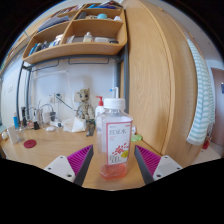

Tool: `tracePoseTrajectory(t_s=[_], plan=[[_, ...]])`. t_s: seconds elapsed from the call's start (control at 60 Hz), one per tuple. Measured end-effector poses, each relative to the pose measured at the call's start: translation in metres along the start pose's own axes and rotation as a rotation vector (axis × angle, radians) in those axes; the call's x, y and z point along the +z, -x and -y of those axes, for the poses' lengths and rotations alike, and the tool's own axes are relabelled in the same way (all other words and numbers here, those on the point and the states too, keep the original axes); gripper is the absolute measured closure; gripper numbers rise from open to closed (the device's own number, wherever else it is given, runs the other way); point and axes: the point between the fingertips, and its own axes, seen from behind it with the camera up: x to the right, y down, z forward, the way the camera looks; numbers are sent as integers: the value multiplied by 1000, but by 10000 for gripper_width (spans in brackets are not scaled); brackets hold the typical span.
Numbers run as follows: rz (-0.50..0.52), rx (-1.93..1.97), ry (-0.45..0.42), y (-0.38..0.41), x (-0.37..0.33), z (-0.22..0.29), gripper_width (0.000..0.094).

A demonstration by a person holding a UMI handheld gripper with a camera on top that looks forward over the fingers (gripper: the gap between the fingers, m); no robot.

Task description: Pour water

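Purple-padded fingers (78, 160) of the claw (113, 160) sit nearest, one at either side of a clear plastic bottle with a white cap, a printed label and pinkish liquid low inside (115, 140). Both pads appear to press its lower sides, so the claw seems closed on it at a middling width, though the exact contact is hard to confirm. Held low on its body, the bottle stands upright with its base at or just above the wooden bench (50, 150); I cannot tell whether it is lifted. Such a low grip likely leaves the neck free for tipping. Beyond, near the wall, small jars and figurines (80, 110) crowd the bench, under a wooden wall shelf (75, 40). No receiving cup is clearly visible, so pouring seems not yet begun.
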Motion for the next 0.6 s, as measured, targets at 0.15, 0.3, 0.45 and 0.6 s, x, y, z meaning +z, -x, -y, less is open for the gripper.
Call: tracePoseTrajectory(t_s=[0.15, 0.3, 0.45, 0.6], plan=[[-15, -26, -35, -4, 19, 10, 102], [0, -6, -48, -1, 32, 12, 311], [5, -4, -54, 0, 37, 13, 455], [2, -4, -46, 0, 37, 13, 533]])
